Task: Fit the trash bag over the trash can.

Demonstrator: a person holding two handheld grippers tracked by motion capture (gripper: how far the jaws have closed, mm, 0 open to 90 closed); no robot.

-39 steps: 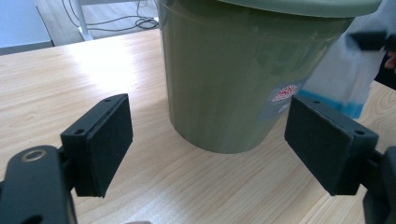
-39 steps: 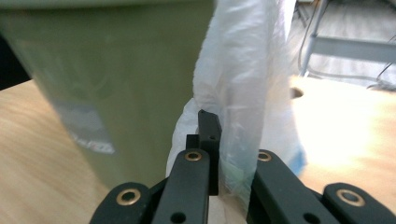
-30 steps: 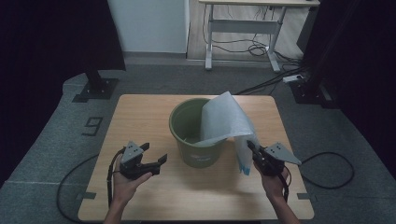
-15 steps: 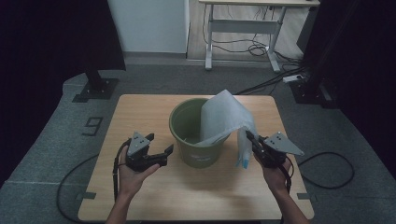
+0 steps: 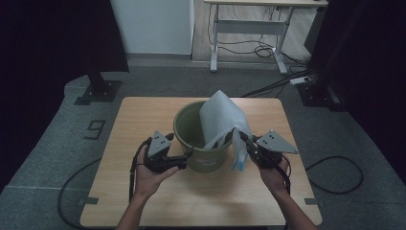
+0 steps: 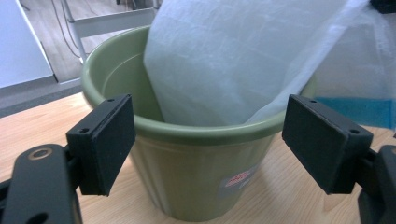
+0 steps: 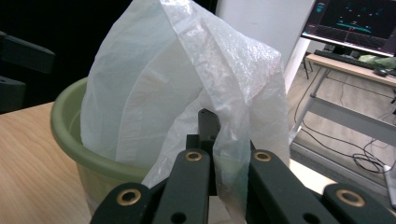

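A green plastic bucket (image 5: 198, 143) stands in the middle of the wooden table (image 5: 143, 110). A white translucent plastic bag (image 5: 222, 117) rises out of it, partly inside and draped over the right rim. My right gripper (image 5: 238, 137) is at the bucket's right side, shut on a fold of the bag (image 7: 233, 154), lifted off the table. My left gripper (image 5: 186, 158) hovers at the bucket's near left side, jaws wide open, nothing between them. In the left gripper view the open pads (image 6: 109, 140) frame the bucket (image 6: 201, 172) and the bag (image 6: 224, 60).
A blue strip (image 5: 242, 165) shows at the bag's hanging lower end. Cables trail off the table at left and right. Behind the table stand a desk frame (image 5: 249, 28) and a dark stand base (image 5: 98, 91) on the grey floor.
Both hands have risen and moved forward toward the bucket. The right gripper has lifted the bag's edge higher; the left gripper now sits close against the bucket's side.
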